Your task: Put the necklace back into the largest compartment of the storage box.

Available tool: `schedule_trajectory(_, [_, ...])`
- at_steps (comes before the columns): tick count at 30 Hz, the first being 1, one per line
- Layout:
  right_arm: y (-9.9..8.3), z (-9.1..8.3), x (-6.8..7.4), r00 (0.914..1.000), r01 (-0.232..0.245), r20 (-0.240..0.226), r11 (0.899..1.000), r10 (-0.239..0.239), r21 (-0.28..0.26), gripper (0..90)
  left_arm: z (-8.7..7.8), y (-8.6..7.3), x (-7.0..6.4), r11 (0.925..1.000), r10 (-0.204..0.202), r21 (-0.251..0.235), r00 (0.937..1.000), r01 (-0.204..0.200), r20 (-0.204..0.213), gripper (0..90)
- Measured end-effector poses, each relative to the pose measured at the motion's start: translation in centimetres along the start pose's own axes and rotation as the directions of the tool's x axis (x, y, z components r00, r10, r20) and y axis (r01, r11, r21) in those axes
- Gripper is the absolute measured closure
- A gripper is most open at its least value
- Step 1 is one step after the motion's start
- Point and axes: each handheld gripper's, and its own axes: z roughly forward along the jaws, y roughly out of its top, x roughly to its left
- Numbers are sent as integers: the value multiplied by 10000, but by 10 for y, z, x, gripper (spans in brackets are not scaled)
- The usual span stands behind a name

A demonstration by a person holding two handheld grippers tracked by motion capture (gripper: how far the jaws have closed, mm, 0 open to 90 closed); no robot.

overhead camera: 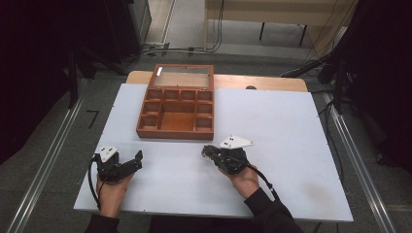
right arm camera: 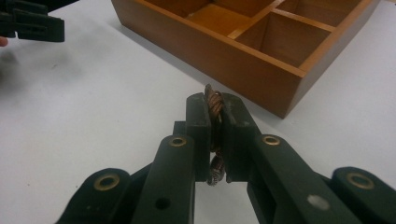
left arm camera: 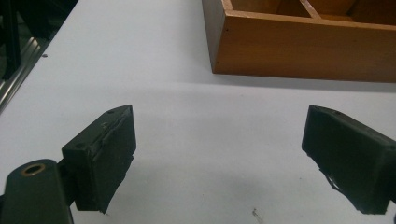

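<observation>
A wooden box [overhead camera: 177, 115] with several compartments and an open glass lid stands at the back middle of the white table; its front wall [left arm camera: 303, 51] and corner [right arm camera: 261, 56] show in both gripper views. My right gripper [overhead camera: 208, 152] sits just in front of the box, shut on a small brown twisted ring [right arm camera: 215, 103] that pokes out above and below the jaws. My left gripper [overhead camera: 138, 159] rests low at the front left, open with nothing between its pads [left arm camera: 105, 154]. The left gripper [right arm camera: 32, 25] also appears far off in the right gripper view.
The white table top [overhead camera: 286, 131] spreads wide to the right of the box. A wooden board edge [overhead camera: 272, 82] shows behind it. Metal rails [overhead camera: 43, 165] run along both sides, and cables lie on the floor beyond.
</observation>
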Motion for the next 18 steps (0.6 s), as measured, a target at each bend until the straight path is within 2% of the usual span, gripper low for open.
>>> schedule_trajectory(18, [24,18,13,9994,145,-312,9998,-149,-132,807,0,0,0,10000,11,29,10000,-11,33,104])
